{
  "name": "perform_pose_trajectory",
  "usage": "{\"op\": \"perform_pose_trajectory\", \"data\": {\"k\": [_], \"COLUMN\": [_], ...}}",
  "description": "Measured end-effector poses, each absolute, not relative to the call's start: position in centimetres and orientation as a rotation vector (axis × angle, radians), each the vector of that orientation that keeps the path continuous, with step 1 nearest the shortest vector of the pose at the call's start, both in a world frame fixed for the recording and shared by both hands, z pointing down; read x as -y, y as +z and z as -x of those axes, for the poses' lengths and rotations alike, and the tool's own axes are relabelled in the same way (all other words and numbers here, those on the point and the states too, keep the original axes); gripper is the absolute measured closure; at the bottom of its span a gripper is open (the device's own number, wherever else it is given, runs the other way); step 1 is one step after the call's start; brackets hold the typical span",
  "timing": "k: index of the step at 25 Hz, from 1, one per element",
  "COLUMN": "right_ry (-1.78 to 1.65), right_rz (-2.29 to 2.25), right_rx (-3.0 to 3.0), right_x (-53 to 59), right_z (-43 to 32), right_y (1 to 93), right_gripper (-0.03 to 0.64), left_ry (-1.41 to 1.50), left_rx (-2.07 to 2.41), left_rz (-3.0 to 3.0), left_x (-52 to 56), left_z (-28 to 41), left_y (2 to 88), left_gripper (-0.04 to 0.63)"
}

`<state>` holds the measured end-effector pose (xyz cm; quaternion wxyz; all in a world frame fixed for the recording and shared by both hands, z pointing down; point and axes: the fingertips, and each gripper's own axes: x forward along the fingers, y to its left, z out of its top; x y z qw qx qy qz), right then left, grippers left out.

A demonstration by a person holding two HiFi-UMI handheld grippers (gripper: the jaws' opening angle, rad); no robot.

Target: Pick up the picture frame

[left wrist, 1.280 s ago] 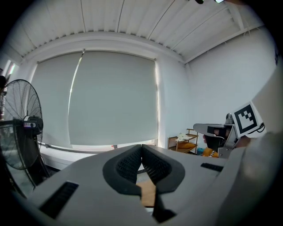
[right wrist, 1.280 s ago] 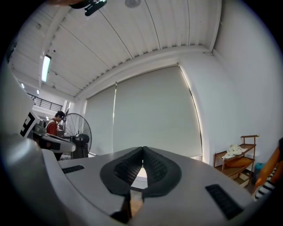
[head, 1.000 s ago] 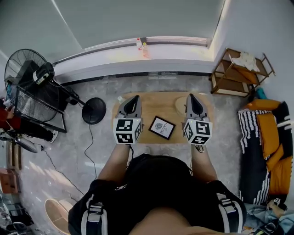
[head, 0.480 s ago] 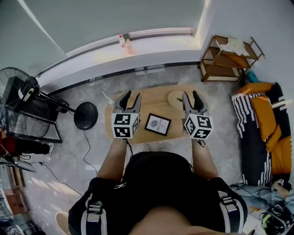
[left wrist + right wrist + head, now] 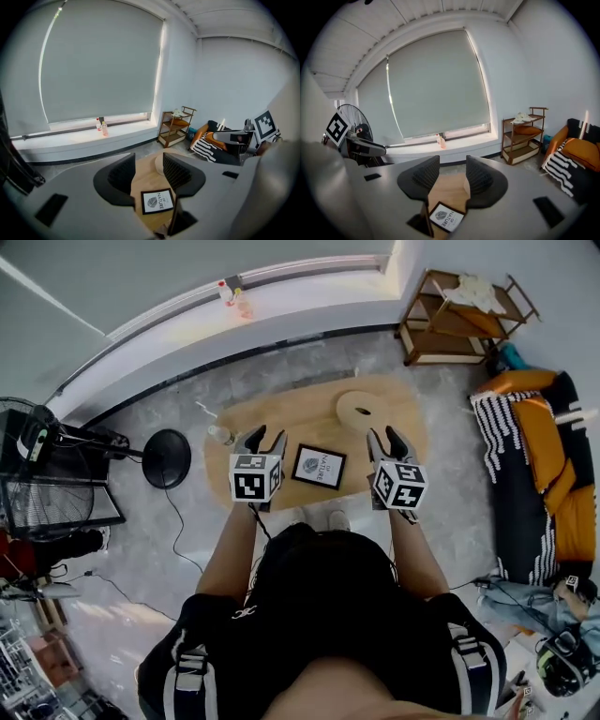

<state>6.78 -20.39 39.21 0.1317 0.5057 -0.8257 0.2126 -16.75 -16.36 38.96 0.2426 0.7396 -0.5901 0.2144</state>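
The picture frame (image 5: pixel 319 467) is black with a white print and lies flat near the front edge of the oval wooden table (image 5: pixel 291 418). My left gripper (image 5: pixel 260 441) hovers just left of it, its jaws opening with nothing between them. My right gripper (image 5: pixel 385 440) hovers to the frame's right, jaws wide and closing slightly, also empty. In the left gripper view the frame (image 5: pixel 157 200) lies below and beyond the left gripper (image 5: pixel 149 163). In the right gripper view the frame (image 5: pixel 442 216) sits low, under the right gripper (image 5: pixel 453 169).
A round wooden disc (image 5: pixel 359 412) and a small bottle (image 5: pixel 220 434) share the table. A standing fan (image 5: pixel 37 474) with its round base (image 5: pixel 167 458) is at the left. A wooden shelf (image 5: pixel 459 306) and a couch with a striped throw (image 5: pixel 539 456) stand at the right.
Both grippers have come down toward the table on either side of the frame. Their jaws, shut a second ago, now stand apart.
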Motion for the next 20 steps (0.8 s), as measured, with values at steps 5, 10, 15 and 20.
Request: {"op": "perform_pose_trajectory", "data": {"k": [5,10,15,20], "right_ry": [0.739,0.857,1.060,1.162], "right_rz": [-1.373,-1.345,-1.310,-1.342], "right_rx": [2.270,2.132,1.983,1.859], "right_x": [19.8,19.7,18.8,18.7], "right_z": [-6.2,-5.1,-4.2,-4.3], "right_y": [46.8,55.1,64.3,72.0], "right_gripper": [0.431,0.420,0.420,0.449], "left_ry": [0.670,0.750,0.871,0.917], "left_rx": [1.520,1.408,1.249,1.130], "left_rz": [-1.974,-1.901,-1.812,-1.755], "left_x": [18.0,18.5,17.5,17.6], "left_z": [17.3,18.4,19.0,18.6], "left_y": [45.0,52.9,62.9,70.1], "left_gripper": [0.401,0.402,0.402,0.412]}}
